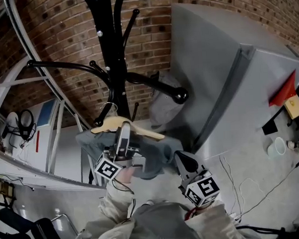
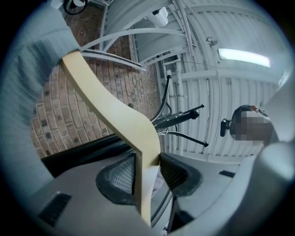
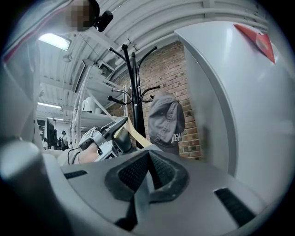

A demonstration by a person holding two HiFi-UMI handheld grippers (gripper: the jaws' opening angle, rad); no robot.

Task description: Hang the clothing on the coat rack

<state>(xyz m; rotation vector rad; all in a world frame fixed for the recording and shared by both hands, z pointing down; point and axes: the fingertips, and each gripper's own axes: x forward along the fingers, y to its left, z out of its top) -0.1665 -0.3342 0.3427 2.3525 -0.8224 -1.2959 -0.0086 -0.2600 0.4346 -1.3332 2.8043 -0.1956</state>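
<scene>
One rack (image 1: pixel 116 53) stands before the brick wall (image 1: pixel 74 40), black, with arms that end in knobs. One cap (image 1: pixel 163 103), grey, hangs from one arm, clear in the right gripper view (image 3: pixel 166 122).

There is one wooden hanger (image 1: pixel 140 131), and one grey garment (image 1: pixel 154 154) is draped over it. The hanger is up beside the rack's pole. Its wire hook is at a lower arm, but I cannot tell whether it rests on that arm.

Two grippers are at work. The left gripper (image 1: pixel 125 128) points up at the hanger's middle. In its own view the hanger (image 2: pixel 110 110) stands between the jaws (image 2: pixel 146 161). The jaws are spread wide: the right pad is against the wood and a thin dark gap shows at the left pad, so they do not clamp it. The garment (image 2: pixel 27 92) fills that view's left edge.

The right gripper (image 1: pixel 185 162) is lower and to the right, at the garment's hanging edge. In its own view the jaws (image 3: pixel 147 170) are pinched together on one fold of the garment (image 3: pixel 143 193). Beyond them are the left gripper (image 3: pixel 122 126), the hanger (image 3: pixel 136 136) and the rack (image 3: pixel 134 92).
</scene>
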